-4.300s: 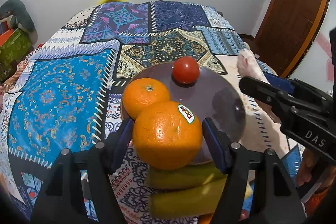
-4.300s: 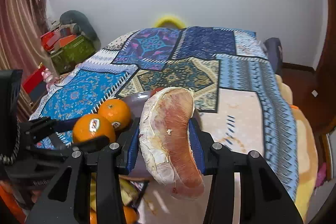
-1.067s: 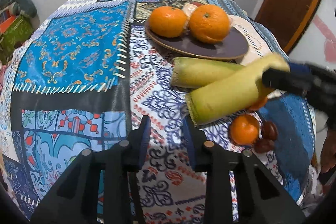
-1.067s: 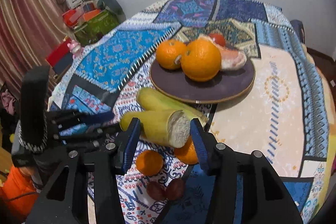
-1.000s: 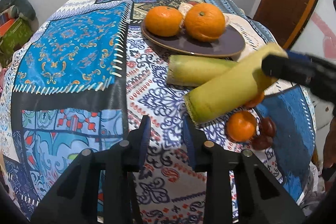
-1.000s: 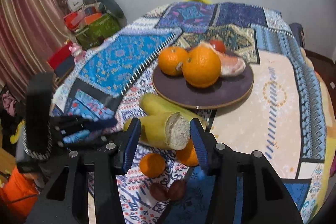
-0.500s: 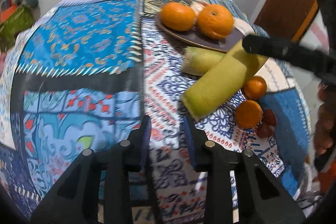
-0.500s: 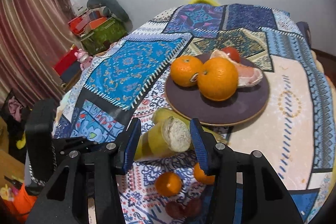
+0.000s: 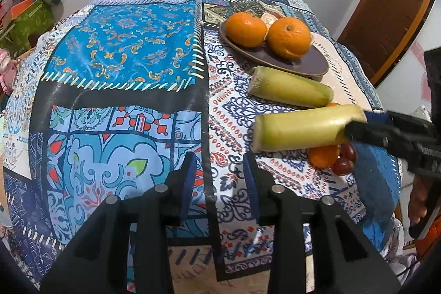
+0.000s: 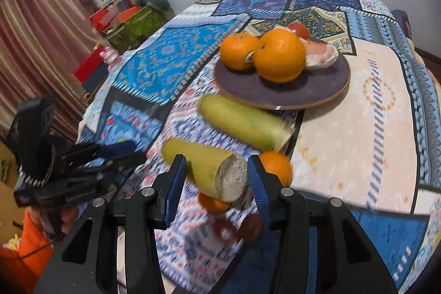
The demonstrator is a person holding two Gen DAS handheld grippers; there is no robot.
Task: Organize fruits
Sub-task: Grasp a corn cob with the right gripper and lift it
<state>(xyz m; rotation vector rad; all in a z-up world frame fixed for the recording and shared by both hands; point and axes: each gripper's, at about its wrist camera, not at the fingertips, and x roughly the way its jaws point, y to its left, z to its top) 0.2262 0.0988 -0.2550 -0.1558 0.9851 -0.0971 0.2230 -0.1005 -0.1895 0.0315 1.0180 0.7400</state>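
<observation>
My right gripper is shut on a yellow-green corn cob and holds it above the tablecloth; it also shows in the left wrist view. A second corn cob lies on the cloth beside the dark purple plate. The plate holds two oranges, a pomelo piece and a tomato. My left gripper is open and empty, over the near part of the cloth.
Two small oranges and dark red fruits lie on the cloth under the held cob. The patterned tablecloth covers a round table. Boxes and a curtain stand at the left; a wooden door at the right.
The right gripper has swung the held corn cob level and nearer, lifted off the second cob. The left gripper has pulled back slightly and stays open and empty.
</observation>
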